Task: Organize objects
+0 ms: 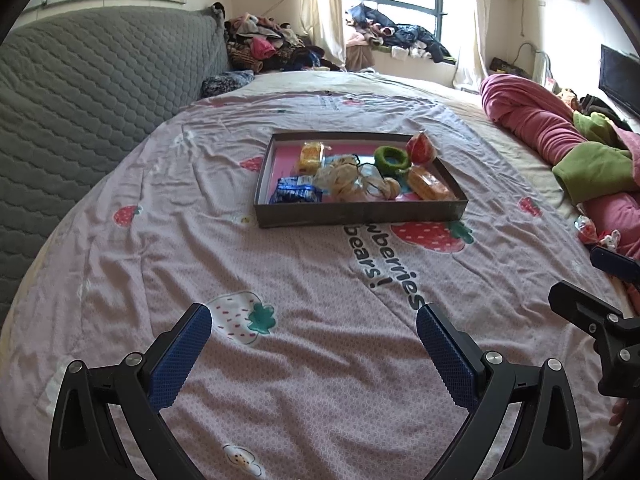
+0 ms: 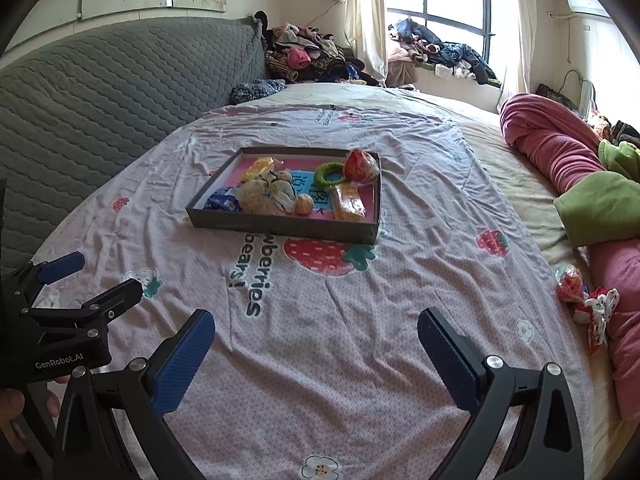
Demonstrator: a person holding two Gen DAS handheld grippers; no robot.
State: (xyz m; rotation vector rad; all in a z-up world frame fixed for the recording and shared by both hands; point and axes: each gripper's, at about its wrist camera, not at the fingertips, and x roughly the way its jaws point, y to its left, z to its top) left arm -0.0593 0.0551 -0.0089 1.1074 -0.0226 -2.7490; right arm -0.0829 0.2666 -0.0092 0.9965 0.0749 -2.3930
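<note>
Strawberry-print bedding (image 2: 320, 340) covers the bed, where a shallow tray (image 2: 280, 225) already holds most of the snacks and trinkets, while a red wrapped item (image 2: 570, 282) lies well apart at the right edge beside the pink blanket (image 2: 560, 152). Both the left tool (image 1: 314, 340) and right tool (image 2: 316, 344) hover released and empty, so the job looks nearly done; next, I judge, the right tool should reach for that stray item. Whatever lies beside it is half hidden in folds, and the tray's contents overlap too much to name.

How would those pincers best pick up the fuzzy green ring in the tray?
Pinch one side of the green ring from above, one finger in its hole and one outside. It lies fairly flat on the tray floor beside the red wrapped ball, so its near left arc looks freest.
</note>
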